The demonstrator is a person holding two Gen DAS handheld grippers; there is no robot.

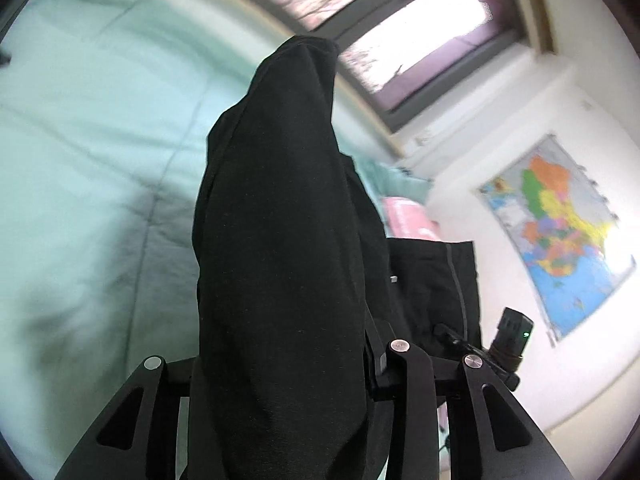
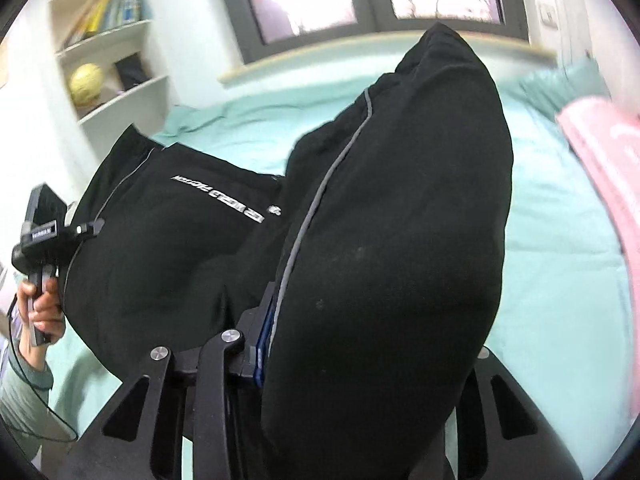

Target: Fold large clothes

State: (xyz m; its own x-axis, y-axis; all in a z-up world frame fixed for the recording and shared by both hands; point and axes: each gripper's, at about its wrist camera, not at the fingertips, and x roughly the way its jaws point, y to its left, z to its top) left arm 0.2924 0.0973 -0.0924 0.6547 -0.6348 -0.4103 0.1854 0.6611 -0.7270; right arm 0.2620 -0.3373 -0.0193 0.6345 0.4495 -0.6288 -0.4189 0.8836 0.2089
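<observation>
The black garment (image 2: 384, 240) is held above the teal bed (image 2: 560, 280) — bunched fabric is clamped by the left gripper (image 1: 280, 360) and the right gripper (image 2: 360, 360). Books (image 2: 108, 4) are kept on the shelf (image 2: 120, 84).

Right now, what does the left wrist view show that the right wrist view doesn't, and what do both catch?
Only the left wrist view: a coloured wall map.

Only the right wrist view: white shelves with books and a yellow ball, the garment's white lettering, and a hand holding the left hand-held gripper.

Both: the black garment bunched between the gripper fingers, the green bedspread, the window, and a pink cloth.
</observation>
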